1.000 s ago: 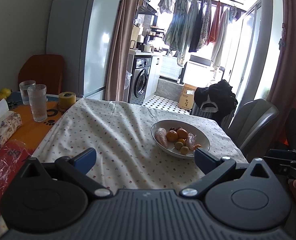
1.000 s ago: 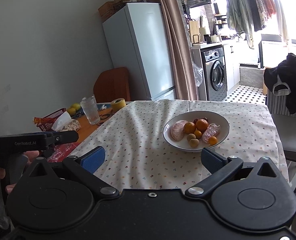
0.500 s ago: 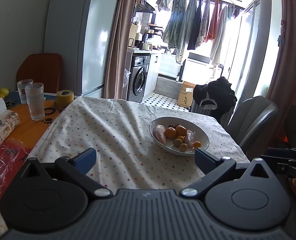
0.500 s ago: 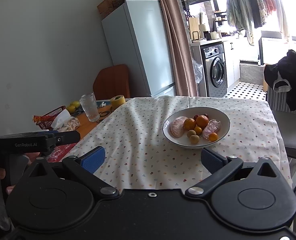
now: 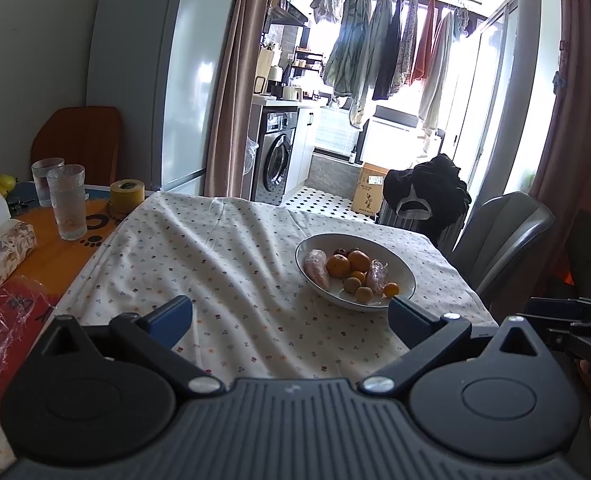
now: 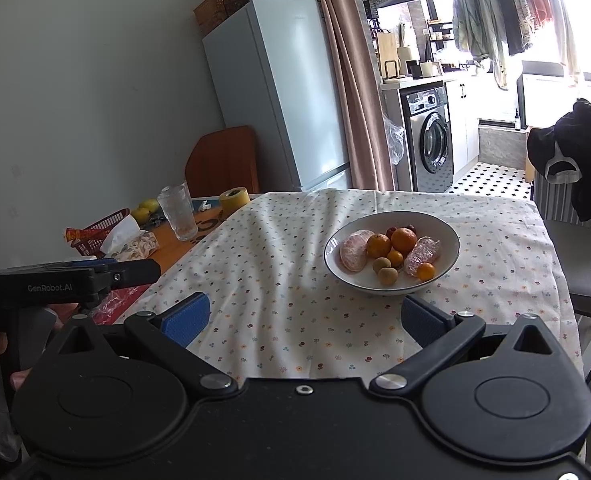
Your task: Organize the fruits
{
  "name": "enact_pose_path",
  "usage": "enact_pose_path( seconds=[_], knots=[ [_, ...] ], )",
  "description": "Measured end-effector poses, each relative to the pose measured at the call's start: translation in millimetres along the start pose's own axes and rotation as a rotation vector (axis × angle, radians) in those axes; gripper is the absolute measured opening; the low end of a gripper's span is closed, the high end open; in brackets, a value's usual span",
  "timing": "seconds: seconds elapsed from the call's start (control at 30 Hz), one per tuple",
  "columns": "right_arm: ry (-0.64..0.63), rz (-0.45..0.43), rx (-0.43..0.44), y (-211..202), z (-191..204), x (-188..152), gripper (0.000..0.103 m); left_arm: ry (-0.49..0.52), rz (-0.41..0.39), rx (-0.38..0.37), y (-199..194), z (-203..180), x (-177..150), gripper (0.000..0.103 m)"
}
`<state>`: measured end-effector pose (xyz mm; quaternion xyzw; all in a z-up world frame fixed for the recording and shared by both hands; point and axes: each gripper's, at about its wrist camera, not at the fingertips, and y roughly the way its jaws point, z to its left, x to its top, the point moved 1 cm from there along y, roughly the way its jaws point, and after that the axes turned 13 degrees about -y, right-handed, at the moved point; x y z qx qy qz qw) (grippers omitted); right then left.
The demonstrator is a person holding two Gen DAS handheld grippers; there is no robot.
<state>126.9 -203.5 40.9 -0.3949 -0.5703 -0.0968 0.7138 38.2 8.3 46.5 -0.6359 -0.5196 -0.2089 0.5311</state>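
Because the fruits (image 6: 391, 250) already lie heaped together in the white bowl (image 6: 447, 240) toward the surface's far right corner, the scene fits either a bowl about to be emptied and sorted or one that has just been filled, and the pictures do not settle which. The risks come from how things lie. The round oranges (image 5: 349, 264) lean against each other and against two pieces wrapped in clear film (image 6: 422, 255), so nudging one could set its neighbours rolling, and the film looks slippery enough to slide out of a pinch. The small brownish fruits (image 6: 384, 270) sit low between bigger ones, where a finger could knock the bowl's rim before reaching them. The bowl rests on a rumpled flowered cloth (image 5: 223, 264), which could drag or bunch if the bowl is pushed, and the surface's right edge is near. Both tools hang back over the near edge of the surface, well apart from the bowl. The left hand-held gripper (image 5: 289, 316) points forward with its jaws spread wide and nothing between them; the bowl shows just beyond its right finger. The right hand-held gripper (image 6: 303, 320) is likewise spread wide and empty, aimed at the bowl from the near edge, with the left tool visible beside it at the left.
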Motion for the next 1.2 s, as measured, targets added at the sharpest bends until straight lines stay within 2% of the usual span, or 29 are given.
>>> enact_pose_path(
  seconds=[1.2],
  knots=[
    [0.009,0.011,-0.009,4.0,-5.2,-5.8,0.103,0.032,0.027,0.006,8.6,-3.4,-6.1,0.103]
  ],
)
